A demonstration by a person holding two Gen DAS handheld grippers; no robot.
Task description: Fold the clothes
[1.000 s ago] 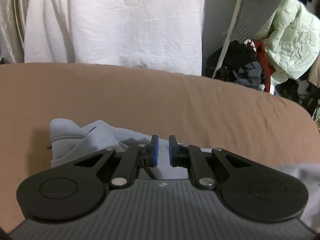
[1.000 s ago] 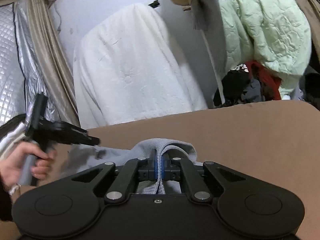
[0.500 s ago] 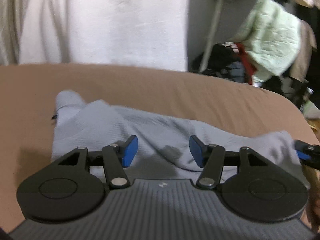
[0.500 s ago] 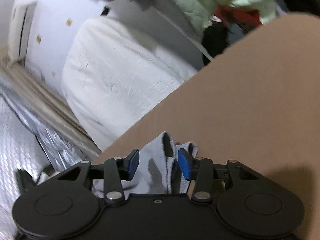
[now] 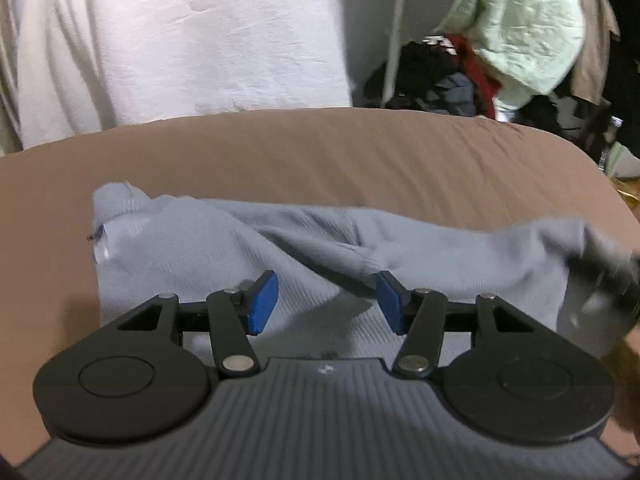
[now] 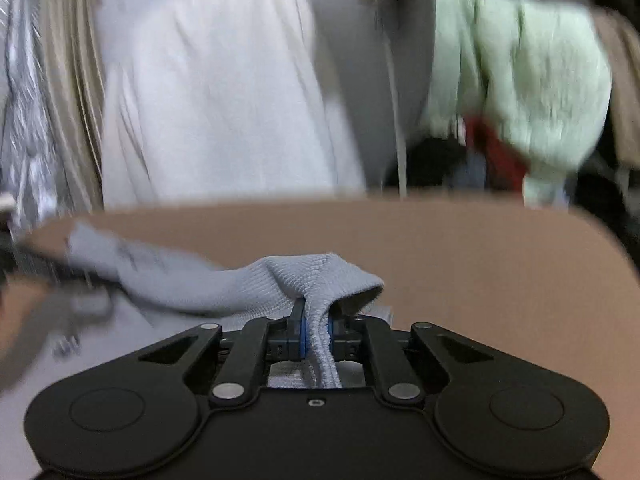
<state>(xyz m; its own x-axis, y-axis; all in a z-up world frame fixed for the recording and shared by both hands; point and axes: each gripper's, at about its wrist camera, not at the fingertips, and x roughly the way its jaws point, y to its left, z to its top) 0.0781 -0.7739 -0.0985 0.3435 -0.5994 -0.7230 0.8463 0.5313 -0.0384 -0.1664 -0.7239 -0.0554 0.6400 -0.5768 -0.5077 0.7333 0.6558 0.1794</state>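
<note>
Garment: a grey ribbed knit garment (image 5: pixel 224 248) lies rumpled across the brown surface (image 5: pixel 360 148), stretched from left to right.
Left hand-held gripper (image 5: pixel 326 300): released, blue pads (image 5: pixel 262 302) spread wide above the cloth, gripping nothing.
Right hand-held gripper (image 6: pixel 316 330): jaws closing, clenched on a bunched fold of the grey garment (image 6: pixel 320 276), which rises between the pads.
Background: a white draped cover (image 5: pixel 180 40) and a pale green quilted jacket (image 5: pixel 524 28) behind the surface.

It was a home bedroom: a brown-sheeted bed (image 5: pixel 360 152), heaped clothes (image 5: pixel 448 80) far right, a curtain (image 6: pixel 76 92) far left.
</note>
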